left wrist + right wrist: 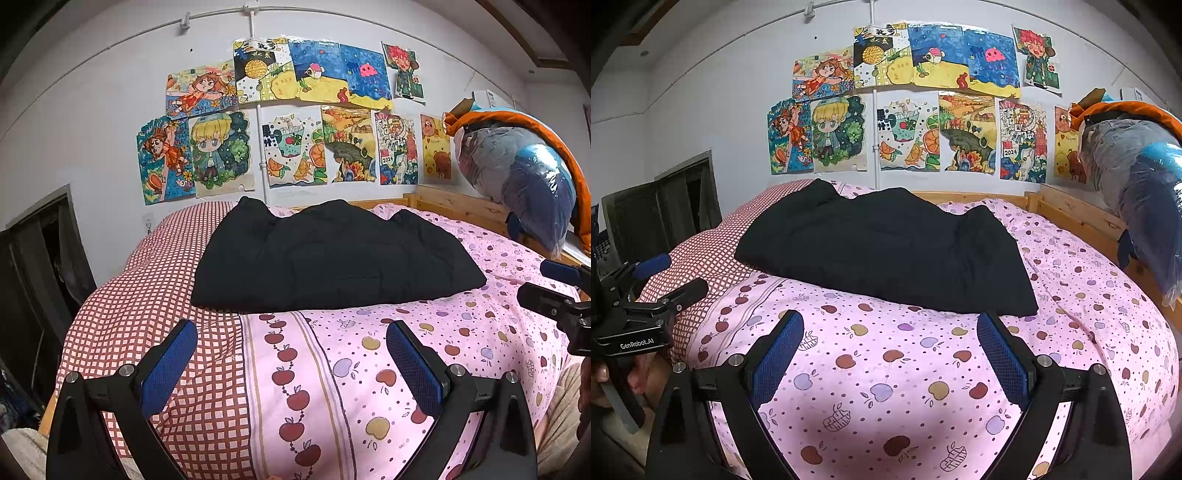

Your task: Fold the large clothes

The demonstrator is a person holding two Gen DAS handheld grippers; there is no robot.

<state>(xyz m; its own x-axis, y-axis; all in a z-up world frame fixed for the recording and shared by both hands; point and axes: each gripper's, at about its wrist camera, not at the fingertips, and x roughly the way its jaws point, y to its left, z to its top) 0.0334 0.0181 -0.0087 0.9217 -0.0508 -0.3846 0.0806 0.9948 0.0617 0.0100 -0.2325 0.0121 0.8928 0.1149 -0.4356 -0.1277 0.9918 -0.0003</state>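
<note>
Black folded garment (332,258) is laid across the bed (498,332), with bare pink quilt left open between its near edge and both tools. Left tool (291,365) and right tool (890,358) are spread wide, nothing gripped. "GenRobot.AI" is read only in the right view, "2024" on a wall drawing (1021,142).

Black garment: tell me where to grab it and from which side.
Take the black garment by its near hem corners, coming from the bed's near side. That edge lies flat and closest to both open grippers, left and right; the far end is bunched up.
</note>
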